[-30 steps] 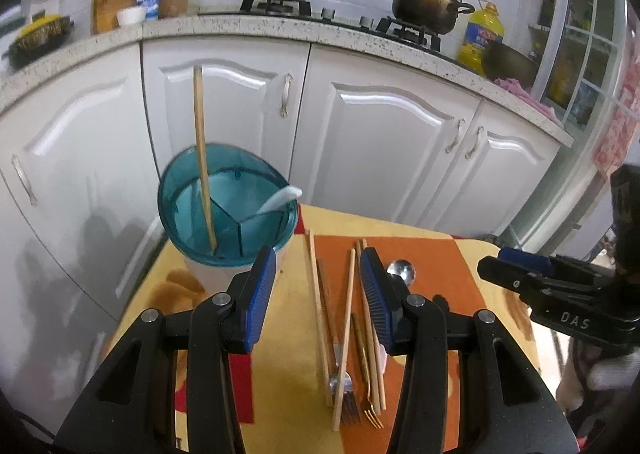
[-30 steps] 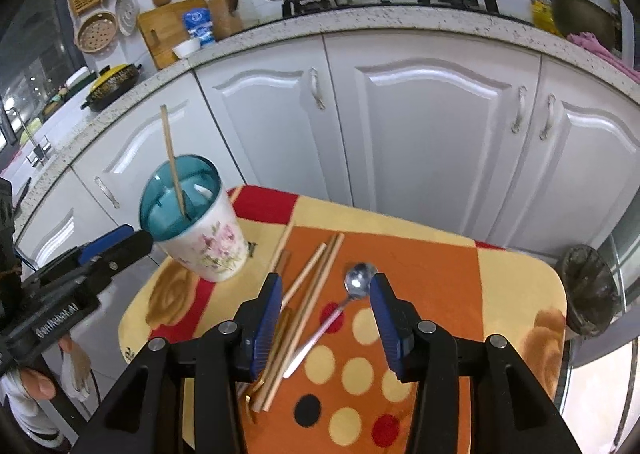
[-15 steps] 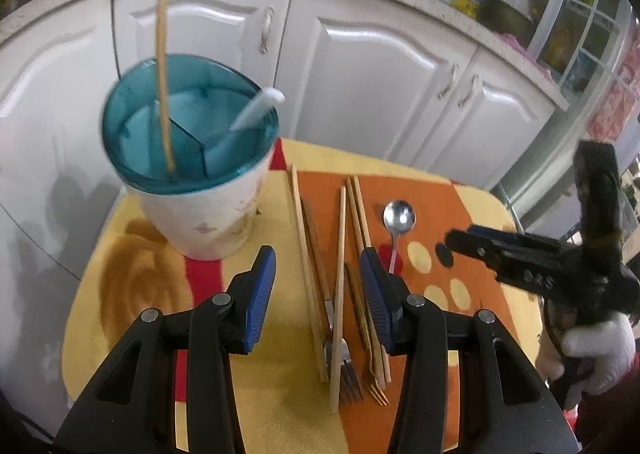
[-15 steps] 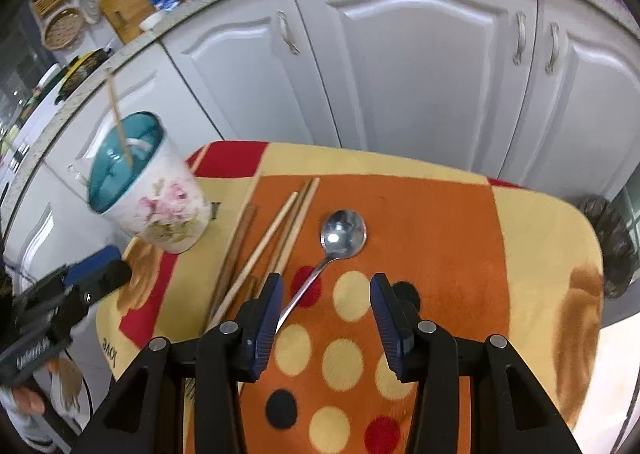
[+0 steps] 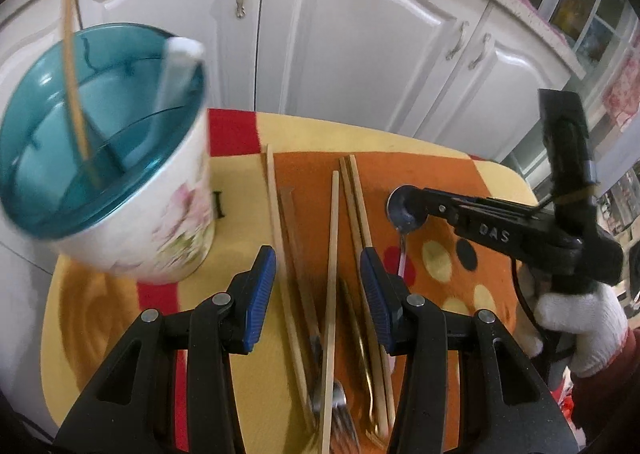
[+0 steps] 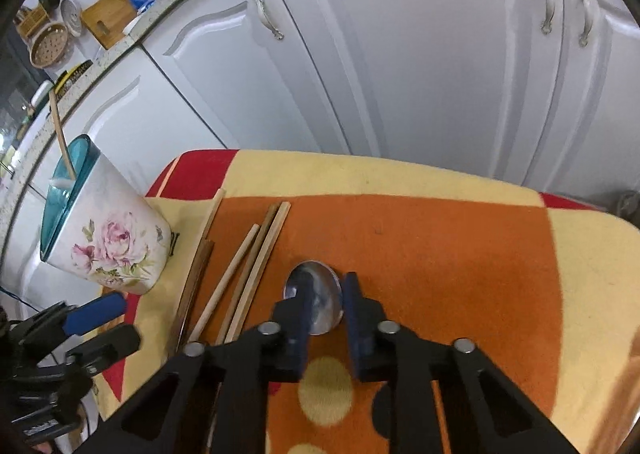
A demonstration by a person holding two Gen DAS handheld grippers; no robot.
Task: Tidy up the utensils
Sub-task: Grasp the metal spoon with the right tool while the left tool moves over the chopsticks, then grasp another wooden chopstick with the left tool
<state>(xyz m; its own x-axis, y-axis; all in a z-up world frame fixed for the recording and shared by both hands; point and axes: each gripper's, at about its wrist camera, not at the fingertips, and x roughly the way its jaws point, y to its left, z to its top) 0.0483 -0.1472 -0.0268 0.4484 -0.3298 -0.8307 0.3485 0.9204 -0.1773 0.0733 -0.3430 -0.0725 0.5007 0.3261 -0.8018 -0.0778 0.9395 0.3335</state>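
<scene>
1. Right wrist view: the right gripper (image 6: 324, 318) points down at the bowl of a metal spoon (image 6: 316, 300) lying on the orange panel of the tablecloth (image 6: 440, 246). Its jaws are closing, with the spoon bowl between the blue pads; whether the pads already press on the metal cannot be told.
2. Left wrist view: the left gripper (image 5: 318, 294) hangs with its jaws wide apart above the row of loose utensils, holding nothing.
3. Holder: a floral utensil cup (image 5: 120, 190) with a teal divided insert stands at the table's left edge. One wooden chopstick (image 5: 74, 66) and a white spoon handle (image 5: 176, 70) already stand in it, in separate compartments.
4. Progress: judged early. Two pieces are stowed; most remain on the cloth.
5. Still to sort: several wooden chopsticks (image 5: 332, 274) lying roughly parallel, a silver fork (image 5: 340, 426) and a gold-toned fork (image 5: 366, 386) beneath them, and the metal spoon.
6. Appearance: the spoon is polished, with a slim handle running toward the near edge. The chopsticks are pale, plain and overlapping, one darker than the rest.
</scene>
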